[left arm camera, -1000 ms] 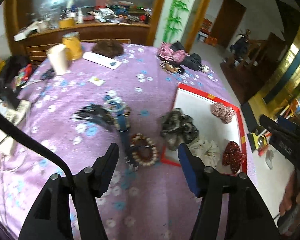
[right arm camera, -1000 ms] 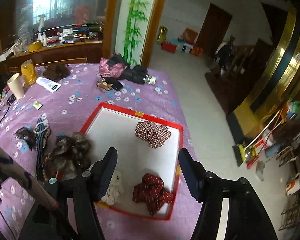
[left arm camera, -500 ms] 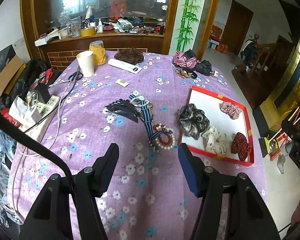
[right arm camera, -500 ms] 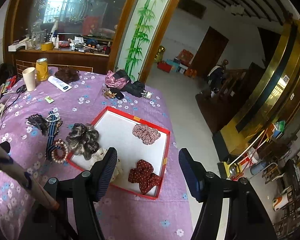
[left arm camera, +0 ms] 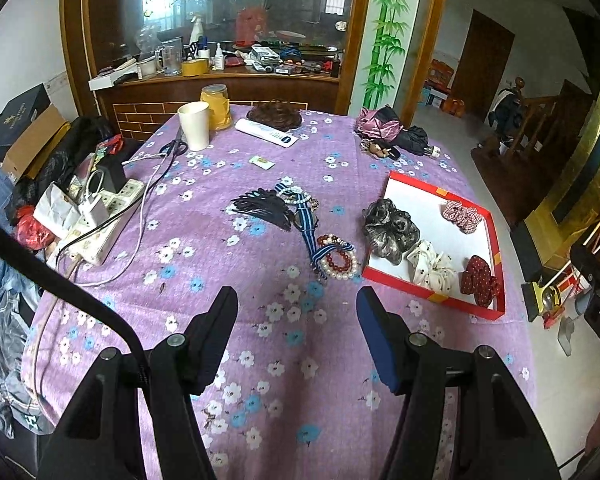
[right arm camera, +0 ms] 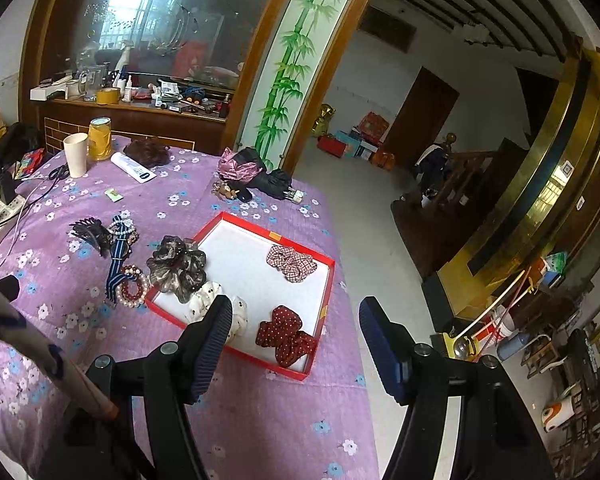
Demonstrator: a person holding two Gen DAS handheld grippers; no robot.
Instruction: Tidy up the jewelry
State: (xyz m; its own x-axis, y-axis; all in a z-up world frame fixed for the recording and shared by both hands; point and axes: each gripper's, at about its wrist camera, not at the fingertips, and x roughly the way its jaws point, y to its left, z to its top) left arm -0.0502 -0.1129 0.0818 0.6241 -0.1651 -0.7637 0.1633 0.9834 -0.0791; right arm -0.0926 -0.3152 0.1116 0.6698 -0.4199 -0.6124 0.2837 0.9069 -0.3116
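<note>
A red-rimmed white tray lies on the purple flowered cloth. A checked scrunchie, a white dotted one and a dark red one lie in it. A grey-brown scrunchie hangs over its left rim. Bead bracelets, a striped blue band and a black hair comb lie left of it. My left gripper is open and empty, high over the near cloth. My right gripper is open and empty above the tray's near corner.
A power strip with plugs and cables lies at the table's left edge. A white cup, a yellow jar, a brown hairpiece, a white tube and bags stand at the far side. The floor drops off right.
Both grippers have pulled back and up from the table, so the tray and jewelry look smaller and farther. Both stayed open and empty. No object has moved.
</note>
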